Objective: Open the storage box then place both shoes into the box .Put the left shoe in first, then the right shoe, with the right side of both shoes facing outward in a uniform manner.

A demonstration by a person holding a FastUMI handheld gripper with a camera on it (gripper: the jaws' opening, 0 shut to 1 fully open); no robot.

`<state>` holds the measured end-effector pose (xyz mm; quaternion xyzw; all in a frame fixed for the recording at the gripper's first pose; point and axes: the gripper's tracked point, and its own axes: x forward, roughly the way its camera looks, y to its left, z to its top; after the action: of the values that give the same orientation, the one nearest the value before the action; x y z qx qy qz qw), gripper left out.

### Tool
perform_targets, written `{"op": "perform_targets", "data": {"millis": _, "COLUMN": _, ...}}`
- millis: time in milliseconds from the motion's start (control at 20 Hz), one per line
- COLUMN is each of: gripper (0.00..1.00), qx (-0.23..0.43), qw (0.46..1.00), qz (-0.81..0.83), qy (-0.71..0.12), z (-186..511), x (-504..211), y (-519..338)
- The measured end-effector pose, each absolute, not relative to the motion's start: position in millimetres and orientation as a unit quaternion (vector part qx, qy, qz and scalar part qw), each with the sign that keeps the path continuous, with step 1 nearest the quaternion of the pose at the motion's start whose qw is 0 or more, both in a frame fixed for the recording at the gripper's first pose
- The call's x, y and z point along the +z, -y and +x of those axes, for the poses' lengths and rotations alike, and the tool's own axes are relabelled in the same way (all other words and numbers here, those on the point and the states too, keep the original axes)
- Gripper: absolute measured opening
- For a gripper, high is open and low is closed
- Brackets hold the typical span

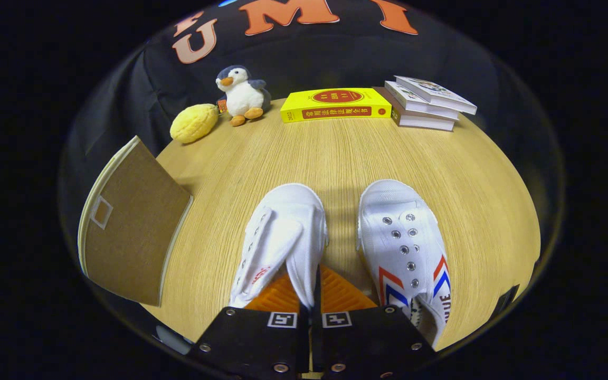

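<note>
The hand-held gripper (312, 293) has its two fingers nearly together, pinching the inner side wall of the left white canvas shoe (277, 237), toe pointing away over the pale wooden tabletop (335, 158). Just beside it on the right lies the second white canvas shoe with red and blue chevrons (407, 248). The brown flap of the storage box (130, 237) stands open, left of the shoes.

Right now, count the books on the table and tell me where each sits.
4: a yellow book lying beside the penguin toy, and a stack of three books right next to it. More could be hidden.
</note>
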<state>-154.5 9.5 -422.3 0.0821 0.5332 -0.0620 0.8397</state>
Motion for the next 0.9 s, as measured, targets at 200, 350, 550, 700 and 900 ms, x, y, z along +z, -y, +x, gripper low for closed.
{"op": "perform_targets", "data": {"millis": 200, "gripper": 0.02, "qx": -0.051, "qw": 0.843, "qz": 0.082, "qy": -0.528, "z": -150, "x": -399, "y": -26}}
{"op": "perform_targets", "data": {"millis": 350, "gripper": 0.02, "qx": -0.050, "qw": 0.846, "qz": 0.098, "qy": -0.522, "z": -143, "x": -375, "y": -42}}
{"op": "perform_targets", "data": {"millis": 550, "gripper": 0.02, "qx": -0.052, "qw": 0.847, "qz": 0.118, "qy": -0.516, "z": -127, "x": -336, "y": -60}}
{"op": "perform_targets", "data": {"millis": 700, "gripper": 0.02, "qx": -0.046, "qw": 0.849, "qz": 0.117, "qy": -0.514, "z": -115, "x": -310, "y": -76}}
{"op": "perform_targets", "data": {"millis": 900, "gripper": 0.02, "qx": -0.038, "qw": 0.843, "qz": 0.140, "qy": -0.517, "z": -97, "x": -279, "y": -109}}
